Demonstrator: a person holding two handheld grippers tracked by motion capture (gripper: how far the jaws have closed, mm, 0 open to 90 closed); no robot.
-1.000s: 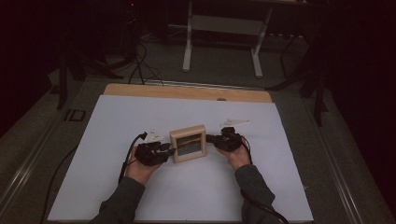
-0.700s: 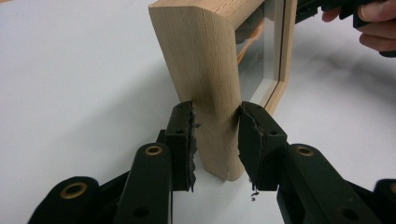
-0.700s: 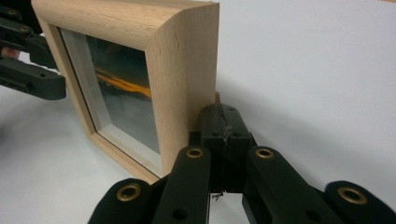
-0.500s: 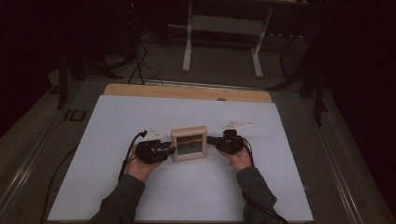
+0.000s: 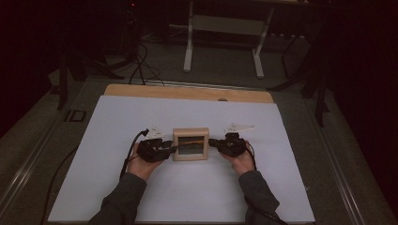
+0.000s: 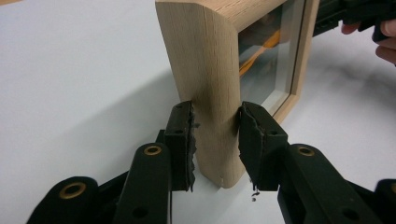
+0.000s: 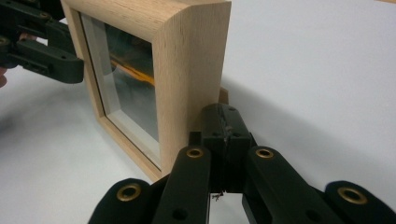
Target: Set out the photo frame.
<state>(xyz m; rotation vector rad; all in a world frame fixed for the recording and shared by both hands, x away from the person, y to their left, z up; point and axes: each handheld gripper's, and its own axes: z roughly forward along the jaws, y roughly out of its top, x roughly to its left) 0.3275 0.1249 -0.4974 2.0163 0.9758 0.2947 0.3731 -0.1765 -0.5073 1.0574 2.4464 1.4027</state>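
Frame (image 5: 190, 144) first: that small pale wooden picture frame stands upright on its edge in the middle of the white tabletop (image 5: 187, 197), with you holding a gripper at each side of it. Your left gripper (image 5: 165, 151) has its jaws clamped on the frame's left side post; in the left gripper view the frame (image 6: 212, 88) sits between the pads (image 6: 186, 140), which press into the wood low down near the table, jaws about half spread to fit the post's thickness. Your right gripper (image 5: 217, 142) is a different story: in the right gripper view its jaws are closed tight against each other with nothing between them, tips (image 7: 226, 123) just beside the frame (image 7: 189, 79), right at the back edge of its right side post. Can't tell if they actually touch the wood. Glass in the frame (image 7: 133, 88) shows an orange streak behind it. Both of your hands rest low on the table, sleeves coming in from the near edge.
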